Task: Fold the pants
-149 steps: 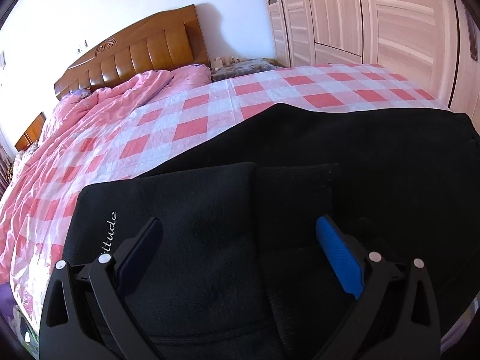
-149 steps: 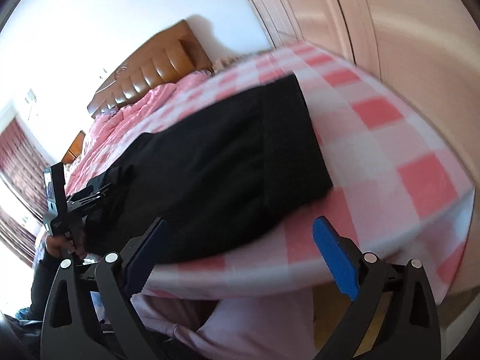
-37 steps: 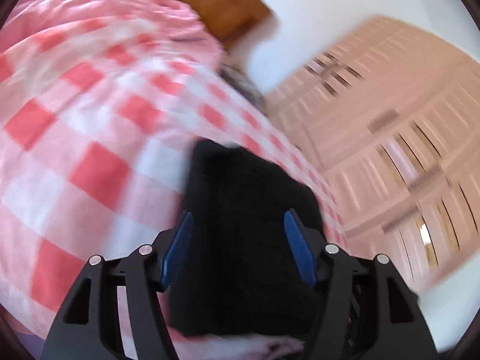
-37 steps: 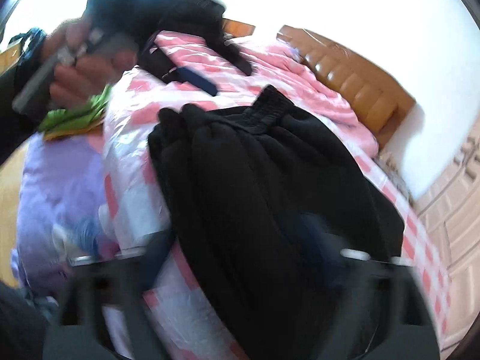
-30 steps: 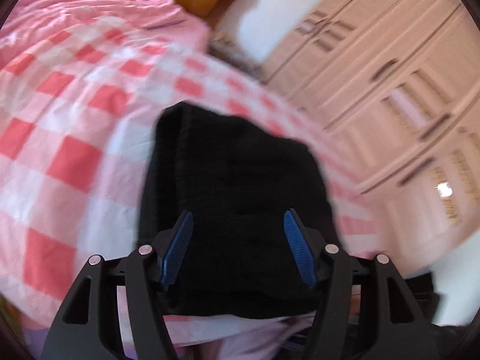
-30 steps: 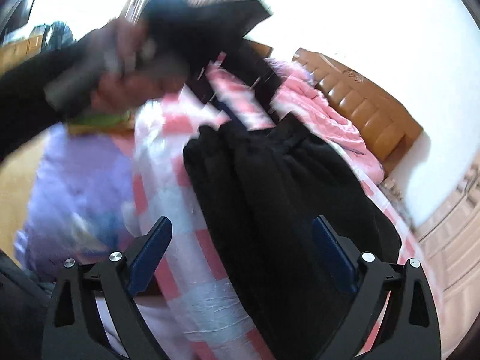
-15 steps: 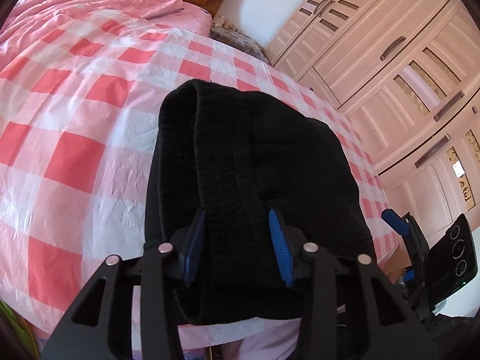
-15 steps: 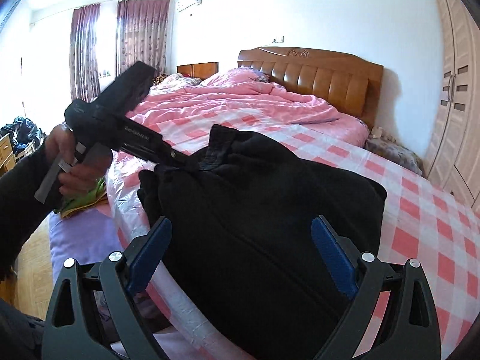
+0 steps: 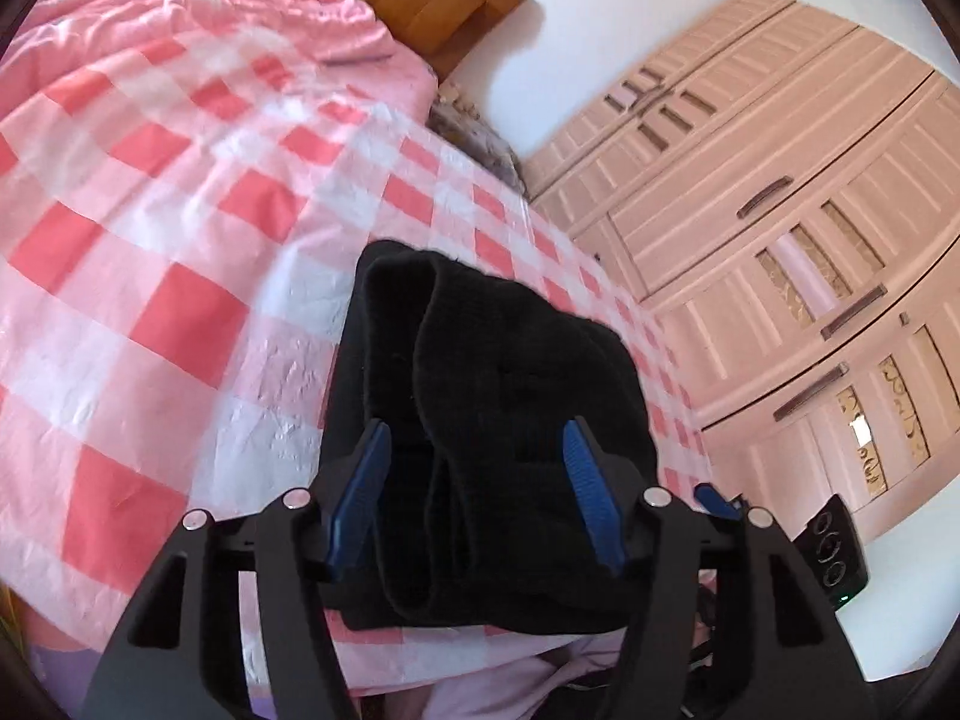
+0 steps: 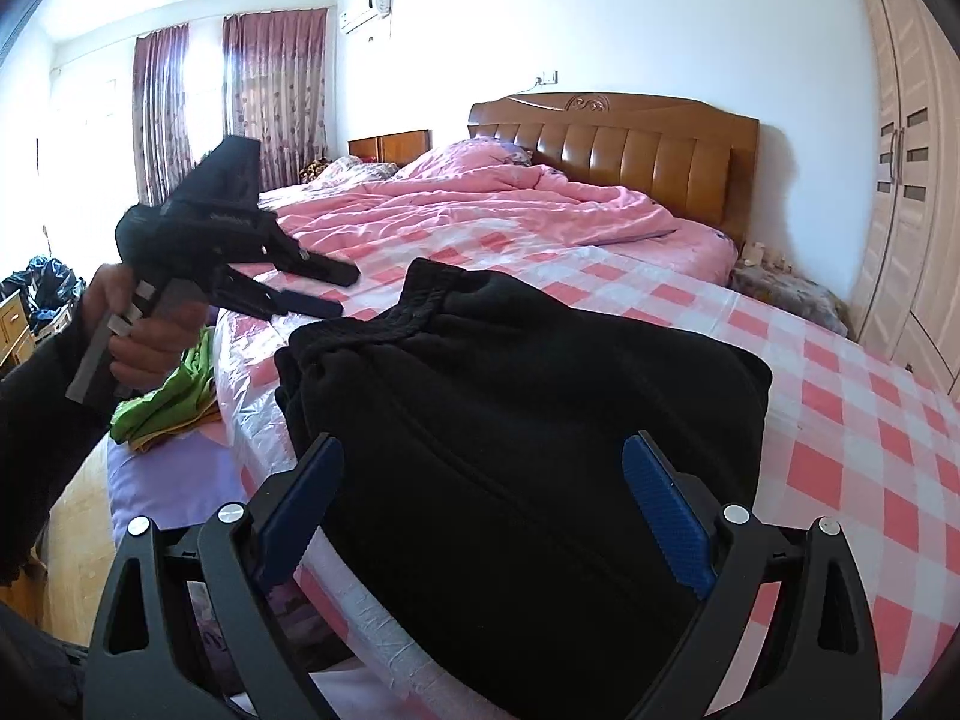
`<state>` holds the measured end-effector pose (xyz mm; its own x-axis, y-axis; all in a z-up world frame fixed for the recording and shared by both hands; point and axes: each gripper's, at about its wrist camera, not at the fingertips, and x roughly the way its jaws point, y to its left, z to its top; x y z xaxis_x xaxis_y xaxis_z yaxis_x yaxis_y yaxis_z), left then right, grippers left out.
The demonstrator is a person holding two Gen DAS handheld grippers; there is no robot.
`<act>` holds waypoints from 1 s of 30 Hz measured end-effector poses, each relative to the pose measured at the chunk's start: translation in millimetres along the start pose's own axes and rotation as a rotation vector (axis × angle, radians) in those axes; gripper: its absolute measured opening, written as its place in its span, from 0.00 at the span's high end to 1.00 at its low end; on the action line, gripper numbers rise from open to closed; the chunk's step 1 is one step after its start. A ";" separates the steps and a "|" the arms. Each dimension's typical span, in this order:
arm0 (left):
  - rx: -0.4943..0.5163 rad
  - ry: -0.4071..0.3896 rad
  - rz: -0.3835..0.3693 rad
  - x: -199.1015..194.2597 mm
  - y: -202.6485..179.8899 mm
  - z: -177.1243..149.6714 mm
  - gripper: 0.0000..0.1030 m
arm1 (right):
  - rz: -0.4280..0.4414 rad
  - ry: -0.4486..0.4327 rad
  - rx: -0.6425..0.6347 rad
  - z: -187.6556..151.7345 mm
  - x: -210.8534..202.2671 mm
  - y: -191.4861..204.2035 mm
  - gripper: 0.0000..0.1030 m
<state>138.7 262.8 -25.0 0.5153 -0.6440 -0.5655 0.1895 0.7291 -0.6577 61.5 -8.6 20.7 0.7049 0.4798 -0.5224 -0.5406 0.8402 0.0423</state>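
**Around the bed: bedding, furniture, curtains**

We see a bed under a pink-and-white checked sheet, with a rumpled pink quilt toward its wooden headboard. Beyond the far edge stands a pale wardrobe. A green cloth lies off the bed's near left corner. Maroon curtains hang below an air conditioner.

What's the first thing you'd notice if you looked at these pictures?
A big black bundle of folded pants sits near the edge of a bed spread with a pink-and-white checked sheet. Behind it a rumpled pink quilt lies before a shiny wooden headboard. At the left, a hand holds the left gripper above the sheet, jaws apart, nothing between them.
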 end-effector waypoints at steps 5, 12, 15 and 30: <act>0.075 0.119 0.013 29.0 -11.4 -6.9 0.65 | -0.005 0.006 0.019 -0.7 1.9 -6.1 0.10; 0.200 -0.064 0.150 -17.7 -47.6 -14.0 0.96 | -0.025 0.006 0.019 -3.3 -5.1 -12.6 0.10; 0.203 -0.071 0.191 -25.3 -45.5 -20.2 0.96 | -0.030 0.028 0.036 -9.9 -6.7 -21.0 0.10; 0.095 -0.041 0.241 4.7 9.4 -27.2 0.93 | 0.008 0.170 -0.143 -52.6 11.9 10.2 0.05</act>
<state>120.1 260.3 -47.4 0.5878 -0.4406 -0.6785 0.1334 0.8800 -0.4559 40.2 -7.6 -29.9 0.6193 0.4271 -0.6588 -0.6143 0.7861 -0.0678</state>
